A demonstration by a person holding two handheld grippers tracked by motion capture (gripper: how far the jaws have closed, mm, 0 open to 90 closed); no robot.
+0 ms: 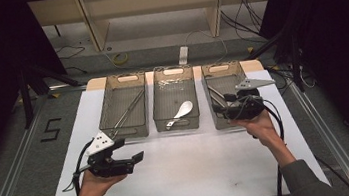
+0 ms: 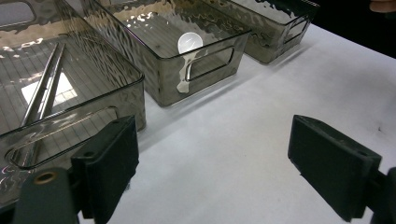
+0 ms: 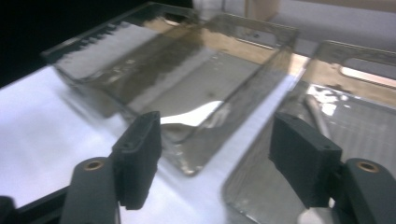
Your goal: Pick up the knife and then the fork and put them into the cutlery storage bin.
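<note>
Done: sticks, spoon, probably cutlery in right bin | right gripper released, empty | left gripper released, idle | left: nothing visible on surface

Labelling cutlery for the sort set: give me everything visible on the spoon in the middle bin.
The spoon is white, glossy, plastic- or ceramic-looking, with a broad rounded bowl and a short handle. It lies flat on the floor of the middle bin, a smoky see-through tray with cut-out handles. Its bowl points toward the far right, and its handle end reaches the near wall. It is alone there, and no hand-held gripper touches it.
</note>
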